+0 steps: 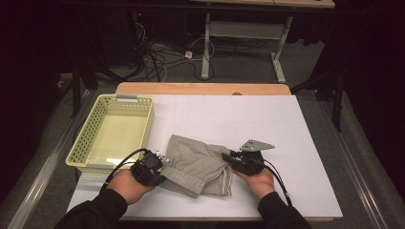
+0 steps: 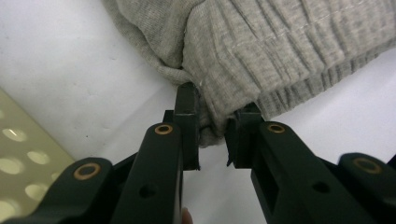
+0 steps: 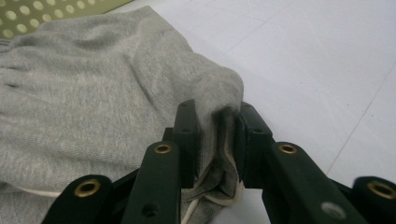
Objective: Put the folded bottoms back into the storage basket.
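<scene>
One folded grey knitted fabric garment [image 1: 198, 164] is seen lying on the white-covered table [image 1: 296, 143], near its front edge, between two hand-held black two-jaw grippers. The left gripper [image 1: 160, 164] is clamped on a bunched fold at the garment's left edge, beside its ribbed hem; the fabric is seen pinched between the jaws in the left gripper view [image 2: 211, 122]. The right gripper [image 1: 228, 159] is closed on a gathered edge at the garment's right side, where layered fabric and a pale cord are seen between its jaws [image 3: 215, 140]. One pale yellow perforated plastic basket [image 1: 86, 138] is placed just left of the garment, with nothing inside it.
</scene>
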`<state>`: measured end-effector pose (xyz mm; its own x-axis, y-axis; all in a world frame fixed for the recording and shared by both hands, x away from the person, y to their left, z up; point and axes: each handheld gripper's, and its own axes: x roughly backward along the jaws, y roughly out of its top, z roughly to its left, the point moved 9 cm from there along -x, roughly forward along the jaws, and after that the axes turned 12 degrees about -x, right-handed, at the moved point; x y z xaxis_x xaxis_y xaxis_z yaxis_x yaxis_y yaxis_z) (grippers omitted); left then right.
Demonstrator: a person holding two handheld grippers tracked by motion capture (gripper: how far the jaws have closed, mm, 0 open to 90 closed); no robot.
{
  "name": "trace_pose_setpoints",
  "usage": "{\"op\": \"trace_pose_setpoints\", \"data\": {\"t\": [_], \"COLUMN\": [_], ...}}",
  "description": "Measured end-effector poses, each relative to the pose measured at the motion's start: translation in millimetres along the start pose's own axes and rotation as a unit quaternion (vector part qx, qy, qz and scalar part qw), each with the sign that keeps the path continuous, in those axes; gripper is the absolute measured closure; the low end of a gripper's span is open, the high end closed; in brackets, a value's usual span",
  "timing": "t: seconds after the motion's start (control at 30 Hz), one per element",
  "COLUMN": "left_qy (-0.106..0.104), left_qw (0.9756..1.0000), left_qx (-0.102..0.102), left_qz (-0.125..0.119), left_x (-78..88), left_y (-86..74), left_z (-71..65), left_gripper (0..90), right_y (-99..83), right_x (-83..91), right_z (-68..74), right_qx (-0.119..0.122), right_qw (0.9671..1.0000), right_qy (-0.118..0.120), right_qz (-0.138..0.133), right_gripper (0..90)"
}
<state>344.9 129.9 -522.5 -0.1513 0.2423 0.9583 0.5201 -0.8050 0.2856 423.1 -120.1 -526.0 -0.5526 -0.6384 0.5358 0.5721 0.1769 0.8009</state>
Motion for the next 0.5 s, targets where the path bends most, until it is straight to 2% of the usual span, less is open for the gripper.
{"op": "trace_pose_setpoints", "data": {"t": [0.33, 0.5], "left_qy": [0.001, -0.002], "left_qw": [0.9989, 0.9982], "left_qx": [-0.02, -0.023], "left_qz": [0.043, 0.055], "left_x": [-4.2, -4.5], "left_y": [3.7, 5.0], "left_z": [0.0, 0.6], "left_gripper": [75.4, 75.4], "right_y": [-1.4, -1.6], "right_x": [-1.2, -1.4], "right_z": [0.2, 0.2], "right_qx": [0.004, 0.003], "right_qw": [1.0, 1.0], "right_qy": [-0.004, -0.006], "right_qz": [0.003, 0.005], "right_gripper": [73.1, 73.1]}}
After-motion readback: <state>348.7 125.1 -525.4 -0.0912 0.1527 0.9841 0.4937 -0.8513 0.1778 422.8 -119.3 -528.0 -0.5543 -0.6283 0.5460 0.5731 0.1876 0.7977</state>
